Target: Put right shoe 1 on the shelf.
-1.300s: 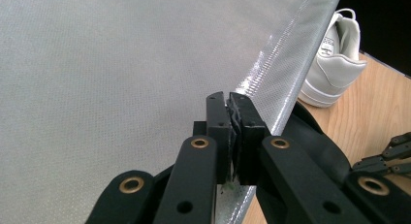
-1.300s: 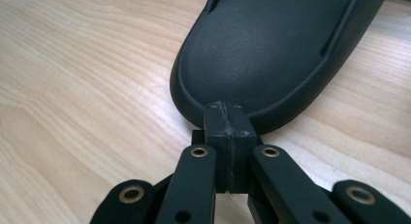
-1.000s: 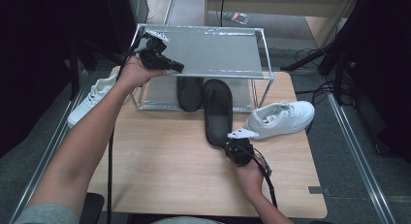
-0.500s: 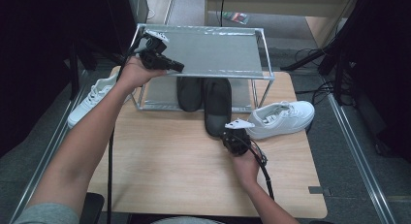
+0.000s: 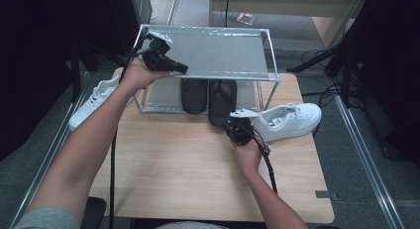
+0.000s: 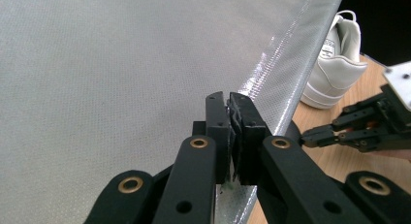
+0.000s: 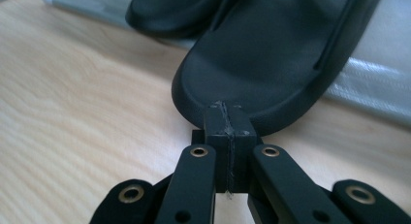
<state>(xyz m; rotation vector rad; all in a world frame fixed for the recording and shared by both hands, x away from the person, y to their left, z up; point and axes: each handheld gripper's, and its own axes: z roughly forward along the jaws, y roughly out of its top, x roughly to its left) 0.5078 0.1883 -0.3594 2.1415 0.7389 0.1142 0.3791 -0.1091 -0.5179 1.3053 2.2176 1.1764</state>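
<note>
Wooden table (image 5: 173, 174) lies under your arms, a two-tier metal rack (image 5: 218, 53) at its far edge. Nearest you, your right gripper (image 5: 239, 131) sits before the rack, jaws pressed together with nothing between them, tips touching the heel of the right black slide (image 7: 271, 59), which pokes out of the rack's lower shelf beside its mate (image 5: 193, 94). A white sneaker (image 5: 289, 121) lies right of the rack's front, another (image 5: 96, 101) off its left end. Farther off, your left gripper (image 6: 229, 118), jaws closed and empty, hovers over the rack's top shelf.
</note>
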